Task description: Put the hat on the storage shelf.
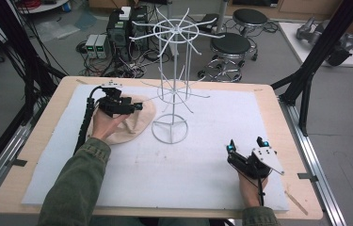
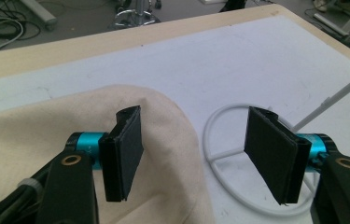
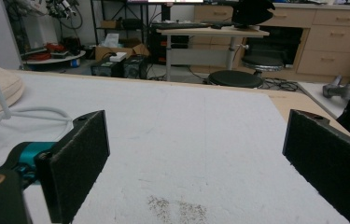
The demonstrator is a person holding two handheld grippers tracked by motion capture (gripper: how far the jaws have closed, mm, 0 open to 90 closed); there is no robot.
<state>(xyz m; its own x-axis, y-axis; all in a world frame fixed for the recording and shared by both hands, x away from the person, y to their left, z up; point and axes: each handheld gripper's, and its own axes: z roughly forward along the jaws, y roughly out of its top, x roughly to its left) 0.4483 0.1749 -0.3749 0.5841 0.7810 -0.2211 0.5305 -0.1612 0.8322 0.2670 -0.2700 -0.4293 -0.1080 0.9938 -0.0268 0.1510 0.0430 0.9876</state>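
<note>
A beige cloth cap [image 1: 135,125] lies on the white mat, left of a white wire rack [image 1: 176,80] with hooked arms. My left gripper [image 1: 139,107] hovers over the cap, pointing toward the rack's round base. In the left gripper view the jaws of my left gripper [image 2: 191,154] stand apart; the cap [image 2: 70,121] has its rounded edge between them, and the pads do not press on it. The rack's base ring [image 2: 219,135] lies just beyond. My right gripper [image 1: 247,145] rests near the front right of the mat; my right gripper [image 3: 196,158] is wide open with nothing between its jaws.
The white mat [image 1: 212,174] covers most of the wooden table [image 1: 37,141]. Black frame posts [image 1: 306,89] stand at both sides. Stools [image 1: 230,47] and computer boxes [image 1: 117,33] sit on the floor behind the table.
</note>
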